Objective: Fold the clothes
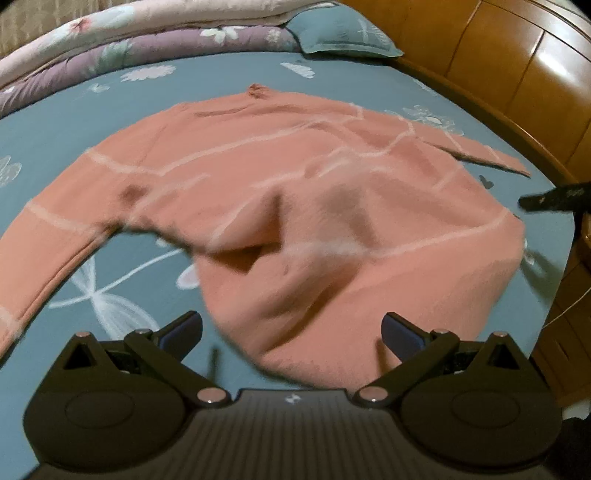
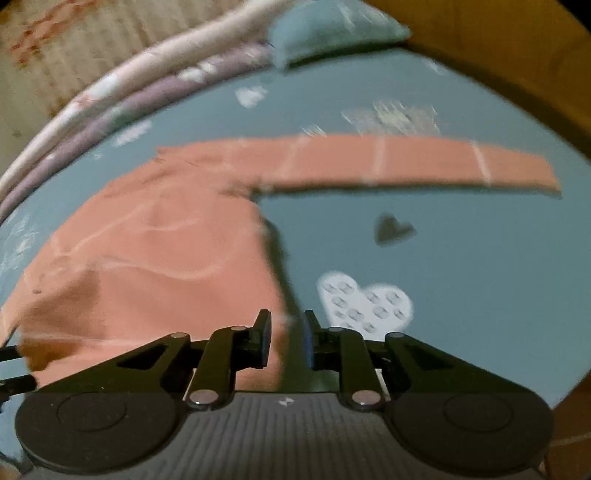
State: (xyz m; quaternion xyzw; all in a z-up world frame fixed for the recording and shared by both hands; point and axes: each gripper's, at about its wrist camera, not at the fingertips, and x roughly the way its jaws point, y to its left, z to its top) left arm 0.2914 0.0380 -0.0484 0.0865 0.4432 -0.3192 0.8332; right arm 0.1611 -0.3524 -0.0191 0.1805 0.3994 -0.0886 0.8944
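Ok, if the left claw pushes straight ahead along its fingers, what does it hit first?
Probably the pink sweater: its rumpled lower body lies right beyond the open left claw, on the blue bedsheet. Depth is hard to judge.

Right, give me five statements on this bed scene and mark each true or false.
The sweater is pink with pale lines. True.
The left gripper has its jaws shut. False: they stand wide open.
The sweater lies on a wooden floor. False: it lies on a teal bedsheet.
One sleeve lies stretched out straight. True.
A teal pillow lies near the wooden headboard. True.
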